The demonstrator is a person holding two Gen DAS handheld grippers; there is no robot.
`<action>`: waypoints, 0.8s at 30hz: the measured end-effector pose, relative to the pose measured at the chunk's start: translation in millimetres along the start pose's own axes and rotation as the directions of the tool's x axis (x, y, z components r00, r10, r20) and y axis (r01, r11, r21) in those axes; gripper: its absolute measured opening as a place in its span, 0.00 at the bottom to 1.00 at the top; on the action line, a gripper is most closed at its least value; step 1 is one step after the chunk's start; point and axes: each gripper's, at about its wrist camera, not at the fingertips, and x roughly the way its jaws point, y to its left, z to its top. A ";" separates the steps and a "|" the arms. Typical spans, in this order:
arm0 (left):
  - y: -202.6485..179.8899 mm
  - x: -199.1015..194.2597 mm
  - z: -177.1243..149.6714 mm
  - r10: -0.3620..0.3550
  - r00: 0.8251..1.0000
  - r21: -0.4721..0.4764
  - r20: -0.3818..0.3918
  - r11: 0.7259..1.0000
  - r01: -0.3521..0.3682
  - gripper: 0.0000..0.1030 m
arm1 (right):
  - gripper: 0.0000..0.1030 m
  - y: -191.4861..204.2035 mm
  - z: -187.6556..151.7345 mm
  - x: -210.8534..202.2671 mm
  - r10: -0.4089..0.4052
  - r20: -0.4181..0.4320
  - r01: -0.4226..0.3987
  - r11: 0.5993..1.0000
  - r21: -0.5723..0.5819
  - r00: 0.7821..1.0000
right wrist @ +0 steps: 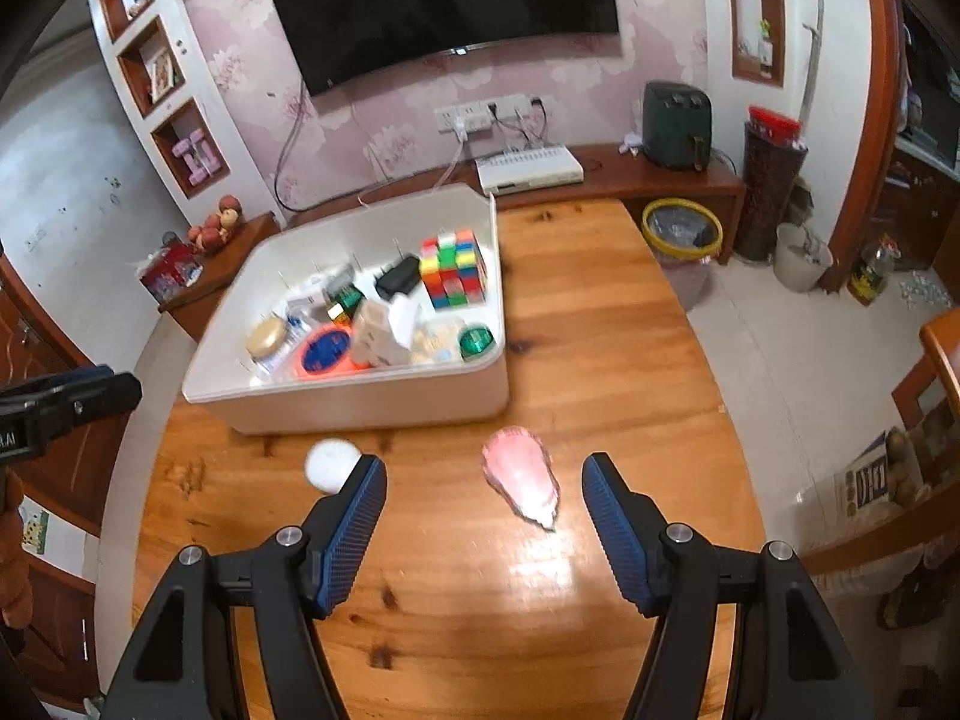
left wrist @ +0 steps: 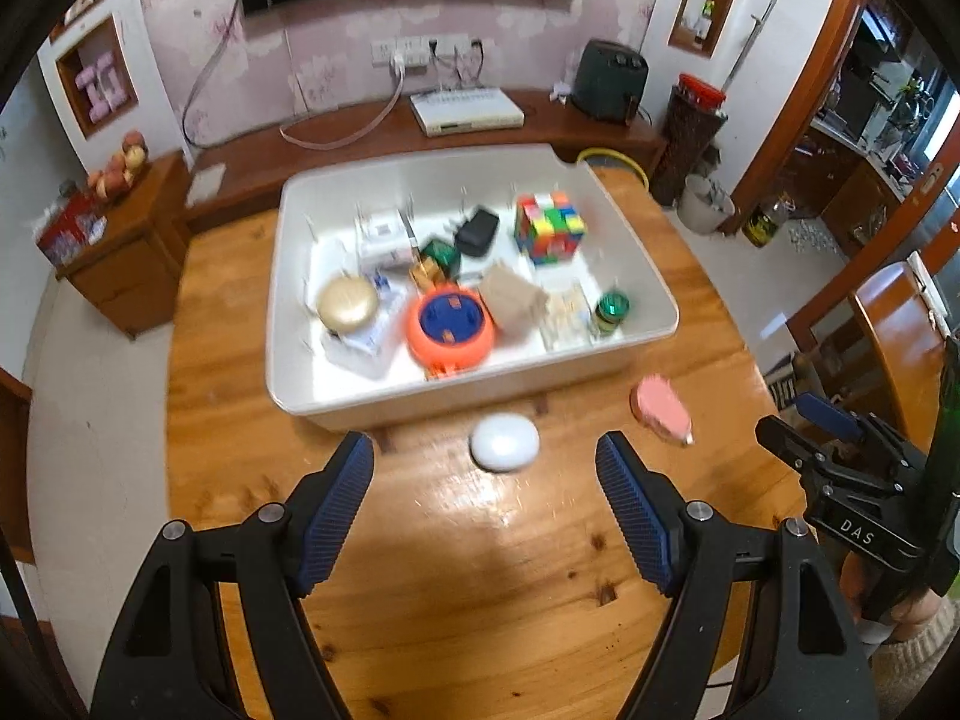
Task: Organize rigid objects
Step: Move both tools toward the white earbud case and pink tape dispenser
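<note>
Right up against the lens, the left gripper [left wrist: 485,461] hangs with its ribbed blue fingers [left wrist: 339,501] spread and nothing between them, and straight ahead in the lower middle of the frame sits a white oval case [left wrist: 504,441], alone on the wooden bench [left wrist: 480,570]. Over on the right wrist view it's the same story: the right gripper [right wrist: 483,480] has its fingers [right wrist: 354,525] apart, gripping nothing, and a pink brush-like thing [right wrist: 521,476] lies flat on the bench between and just beyond them, untouched. Those two look like the last pieces left out, both just in front of the near wall of the white bin [left wrist: 480,405], so I'd call the job well along but not finished. Inside the bin, centre frame, plenty is already gathered: an orange round case with a blue face [left wrist: 451,324] near the front, a gold round compact [left wrist: 348,303] to its left, a tan block [left wrist: 513,300], a green-capped little jar [left wrist: 612,309] at the right, a black pouch [left wrist: 477,231] and a multicoloured puzzle cube [left wrist: 549,228] towards the back. Writing? The only letters I can read are "DAS" on the black body of the right gripper, poking in at the right edge of the left wrist view; labels in the bin are too blurred.
</note>
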 end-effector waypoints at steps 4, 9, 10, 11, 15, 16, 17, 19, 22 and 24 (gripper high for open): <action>-1.8 29.2 -11.1 0.006 0.999 -0.017 -0.048 1.000 -0.006 0.77 | 0.67 -9.1 -13.0 16.0 -0.020 -0.040 0.021 1.000 0.013 0.999; -7.6 64.9 -21.7 0.002 0.996 -0.027 -0.085 1.000 -0.005 0.77 | 0.67 -14.5 -23.5 41.6 -0.036 -0.081 0.036 0.999 0.007 0.996; -9.2 72.3 -23.4 0.007 0.996 -0.025 -0.093 1.000 -0.009 0.77 | 0.67 -14.7 -24.8 46.5 -0.039 -0.088 0.039 0.999 0.003 0.995; -10.7 77.2 -24.0 0.006 0.995 -0.023 -0.099 1.000 -0.009 0.77 | 0.67 -15.0 -27.0 50.3 -0.041 -0.093 0.042 0.999 -0.001 0.995; -17.2 104.5 -27.8 0.004 0.993 -0.018 -0.118 1.000 -0.006 0.77 | 0.67 -15.1 -29.3 69.4 -0.048 -0.108 0.045 0.998 -0.033 0.993; -18.1 110.2 -28.2 0.009 0.993 -0.018 -0.121 1.000 -0.011 0.77 | 0.67 -14.9 -29.2 73.5 -0.049 -0.110 0.045 0.998 -0.042 0.993; -19.3 117.5 -28.6 0.019 0.992 -0.019 -0.128 1.000 -0.022 0.77 | 0.67 -14.8 -28.4 77.7 -0.053 -0.113 0.048 0.998 -0.052 0.992; -20.2 127.9 -29.5 0.029 0.990 -0.027 -0.139 0.999 -0.033 0.77 | 0.67 -13.8 -27.3 87.8 -0.062 -0.124 0.054 0.996 -0.067 0.990; -18.7 140.2 -29.2 0.046 0.988 -0.041 -0.149 0.998 -0.053 0.77 | 0.67 -15.1 -26.0 98.5 -0.063 -0.135 0.054 0.996 -0.073 0.989; -17.0 147.3 -28.9 0.052 0.986 -0.053 -0.159 0.997 -0.061 0.77 | 0.67 -15.0 -26.0 106.7 -0.066 -0.148 0.055 0.995 -0.079 0.987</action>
